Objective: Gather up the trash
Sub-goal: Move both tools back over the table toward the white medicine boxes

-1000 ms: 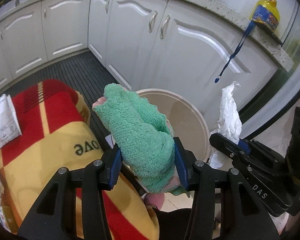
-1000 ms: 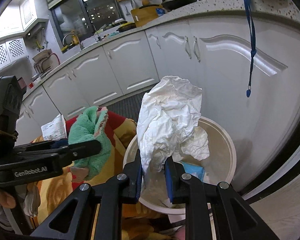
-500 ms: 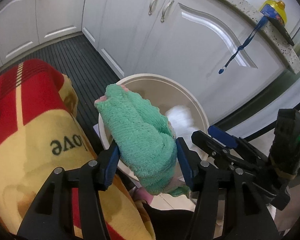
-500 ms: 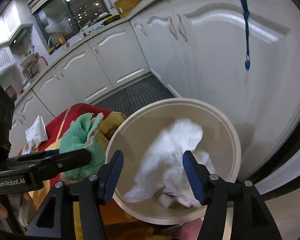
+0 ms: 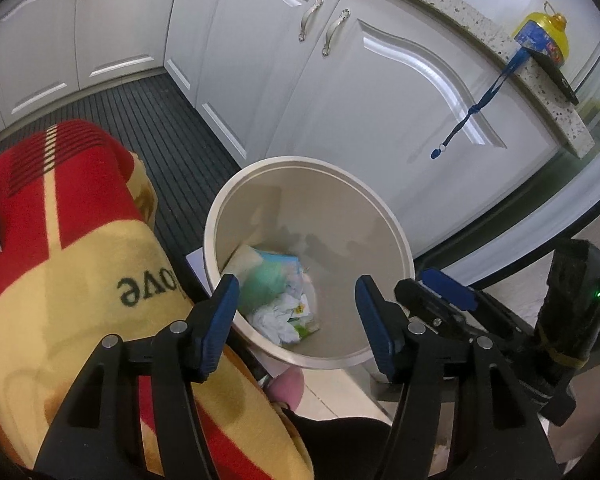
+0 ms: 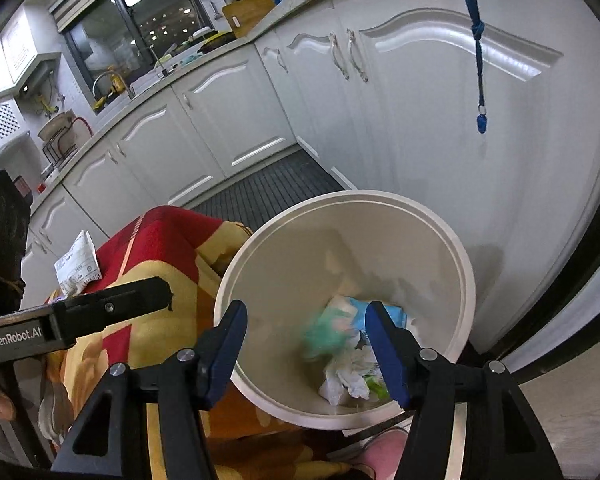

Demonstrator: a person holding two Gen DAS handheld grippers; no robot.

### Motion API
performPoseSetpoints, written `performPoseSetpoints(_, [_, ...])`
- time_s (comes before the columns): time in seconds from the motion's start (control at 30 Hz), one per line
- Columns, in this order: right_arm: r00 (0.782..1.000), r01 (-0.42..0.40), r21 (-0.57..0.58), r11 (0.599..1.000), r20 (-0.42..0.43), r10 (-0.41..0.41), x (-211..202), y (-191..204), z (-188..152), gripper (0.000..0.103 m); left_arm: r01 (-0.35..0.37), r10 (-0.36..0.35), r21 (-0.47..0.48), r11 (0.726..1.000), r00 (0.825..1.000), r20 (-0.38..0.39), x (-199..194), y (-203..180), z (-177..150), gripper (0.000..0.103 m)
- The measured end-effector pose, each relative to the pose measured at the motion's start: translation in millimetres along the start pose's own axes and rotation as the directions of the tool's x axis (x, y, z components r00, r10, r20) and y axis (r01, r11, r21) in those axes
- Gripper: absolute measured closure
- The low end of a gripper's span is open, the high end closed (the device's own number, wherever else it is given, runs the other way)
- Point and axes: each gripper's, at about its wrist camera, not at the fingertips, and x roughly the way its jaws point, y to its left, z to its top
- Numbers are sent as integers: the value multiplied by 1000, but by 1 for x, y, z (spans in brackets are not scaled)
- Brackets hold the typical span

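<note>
A round cream trash bin (image 5: pixel 400 236) (image 6: pixel 466 264) stands on the floor by white cabinets. Inside it lie a green cloth (image 5: pixel 262 282) (image 6: pixel 324 330), blurred in the right wrist view, crumpled white paper (image 5: pixel 276 318) (image 6: pixel 350 376) and a blue-and-white wrapper (image 5: pixel 288 264) (image 6: pixel 396 314). My left gripper (image 5: pixel 294 312) hovers over the bin's near rim; its jaws are opening and nothing is between them. My right gripper (image 6: pixel 306 344) is open over the bin with empty jaws. The right gripper's body (image 5: pixel 500 320) shows at the lower right of the left wrist view.
A red and yellow blanket (image 5: pixel 60 260) (image 6: pixel 160 256) covers something left of the bin, with a white printed packet (image 6: pixel 76 268) on it. White cabinet doors (image 5: pixel 380 100) run behind the bin. A blue lanyard (image 6: pixel 478 48) hangs from the counter, and a yellow bottle (image 5: pixel 540 36) stands on it.
The right gripper opened and the white paper fell into the bin. The left gripper then let go of the green cloth, which now lies in the bin. Both grippers tilted down over it.
</note>
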Motion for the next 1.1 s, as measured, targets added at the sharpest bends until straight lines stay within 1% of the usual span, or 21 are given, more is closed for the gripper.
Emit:
performPoseSetpoints(0.07, [1000, -3, -1, 1000, 5, 3, -3, 1, 1, 44, -9, 9, 4, 1000, 1000, 8, -5, 1, -1, 44])
performPoseSetpoints(0.2, [1000, -2, -28, 1000, 16, 2, -8, 13, 0, 44, -52, 51, 5, 999, 998, 43, -21, 2, -5, 44])
performPoseSetpoints(0.43, [999, 9, -89, 996, 36, -6, -15, 42, -2, 43, -116, 114, 11, 993, 984, 134, -64, 13, -22, 44])
performPoseSetpoints(0.57, [999, 4, -121, 993, 40, 1, -19, 63, -2, 42, -157, 158, -15, 987, 971, 181, -90, 30, -35, 44])
performPoseSetpoints(0.63, [999, -1, -141, 990, 43, 7, -21, 73, -1, 40, -167, 171, -34, 985, 965, 199, -101, 38, -40, 44])
performPoseSetpoints(0.77, [998, -18, -178, 984, 49, 27, -25, 97, -1, 39, -211, 220, -60, 976, 947, 235, -126, 53, -54, 44])
performPoseSetpoints(0.93, [997, -37, -223, 974, 58, 51, -31, 126, -4, 39, -262, 277, -89, 961, 927, 254, -153, 73, -70, 44])
performPoseSetpoints(1.1, [996, -61, -263, 963, 54, 78, -32, 155, -6, 37, -285, 311, -130, 950, 912, 268, -178, 93, -83, 44])
